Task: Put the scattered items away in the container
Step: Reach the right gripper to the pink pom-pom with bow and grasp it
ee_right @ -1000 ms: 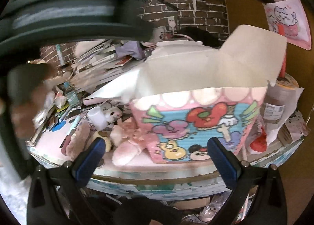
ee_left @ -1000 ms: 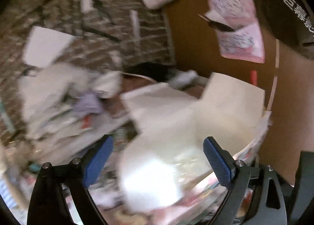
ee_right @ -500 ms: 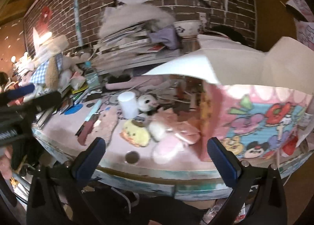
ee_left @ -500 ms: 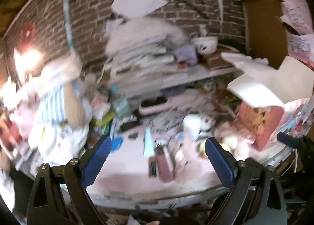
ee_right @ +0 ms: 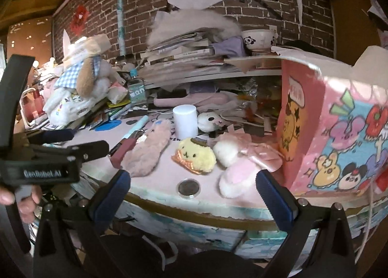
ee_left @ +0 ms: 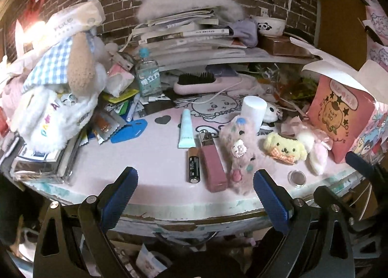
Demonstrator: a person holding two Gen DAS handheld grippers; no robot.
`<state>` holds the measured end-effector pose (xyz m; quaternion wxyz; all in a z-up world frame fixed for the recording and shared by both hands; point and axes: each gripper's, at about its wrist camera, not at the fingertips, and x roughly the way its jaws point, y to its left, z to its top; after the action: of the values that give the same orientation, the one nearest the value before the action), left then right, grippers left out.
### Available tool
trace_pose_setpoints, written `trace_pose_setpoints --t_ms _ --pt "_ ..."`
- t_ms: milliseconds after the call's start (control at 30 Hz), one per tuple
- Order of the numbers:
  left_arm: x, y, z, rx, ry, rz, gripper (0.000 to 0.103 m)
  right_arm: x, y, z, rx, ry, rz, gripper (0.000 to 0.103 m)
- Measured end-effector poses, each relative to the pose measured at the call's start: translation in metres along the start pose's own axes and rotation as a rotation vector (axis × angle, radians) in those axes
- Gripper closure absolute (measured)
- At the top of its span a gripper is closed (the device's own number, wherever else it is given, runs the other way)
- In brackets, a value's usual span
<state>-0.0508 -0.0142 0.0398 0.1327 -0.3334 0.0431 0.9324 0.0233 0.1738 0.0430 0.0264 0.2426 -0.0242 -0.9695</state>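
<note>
Both the left gripper (ee_left: 195,187) and the right gripper (ee_right: 194,187) hung before the pink bench (ee_left: 157,156) with jaws spread wide and empty. A cylindrical battery (ee_left: 194,167), a fuzzy pink pouch (ee_left: 238,154) and a round yellow plush (ee_right: 196,158) lay scattered beside the open cartoon-printed cardboard box (ee_right: 339,144) at the bench's right end.

The pink cartoon-printed cardboard box (ee_right: 339,137) runs off the right edge in both views, its inside hidden behind raised flaps. The small round clear-cased disc (ee_right: 189,187) on the pink counter (ee_left: 155,164) is too small to identify. Book-spine lettering is unreadable.
</note>
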Motion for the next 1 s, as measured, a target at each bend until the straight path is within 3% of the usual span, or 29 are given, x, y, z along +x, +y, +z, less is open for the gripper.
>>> trace_pose_setpoints --t_ms 200,333,367,467,500,600,700,800,1000 --pt "-0.002 0.002 -0.002 -0.008 -0.014 -0.017 0.008 0.000 -0.011 -0.008 0.028 -0.049 0.003 0.000" --pt "-0.002 0.001 -0.002 -0.012 -0.013 -0.020 0.008 -0.007 -0.017 -0.008 0.030 -0.110 -0.064 0.002" --pt "-0.002 0.001 -0.002 -0.012 -0.014 -0.020 0.008 -0.008 -0.017 -0.007 0.023 -0.115 -0.072 0.009" --pt "-0.002 0.000 -0.002 -0.015 -0.018 -0.028 0.008 0.000 -0.014 -0.005 -0.009 -0.092 -0.073 0.043" --pt "-0.002 0.000 -0.002 -0.015 -0.019 -0.031 0.008 0.002 -0.013 -0.005 -0.018 -0.085 -0.073 0.048" --pt "-0.003 -0.001 -0.002 -0.019 -0.021 -0.037 0.008 0.009 -0.011 -0.006 -0.030 -0.064 -0.059 0.051" --pt "-0.002 0.001 -0.003 -0.024 -0.020 -0.030 0.008 0.016 -0.010 -0.008 -0.036 -0.055 -0.123 0.057" --pt "-0.001 0.004 -0.003 -0.032 -0.021 -0.031 0.008 0.027 -0.017 -0.007 -0.022 -0.024 -0.177 0.057" --pt "0.000 0.003 -0.003 -0.030 -0.022 -0.033 0.008 0.042 -0.027 -0.012 0.011 0.024 -0.199 0.052"
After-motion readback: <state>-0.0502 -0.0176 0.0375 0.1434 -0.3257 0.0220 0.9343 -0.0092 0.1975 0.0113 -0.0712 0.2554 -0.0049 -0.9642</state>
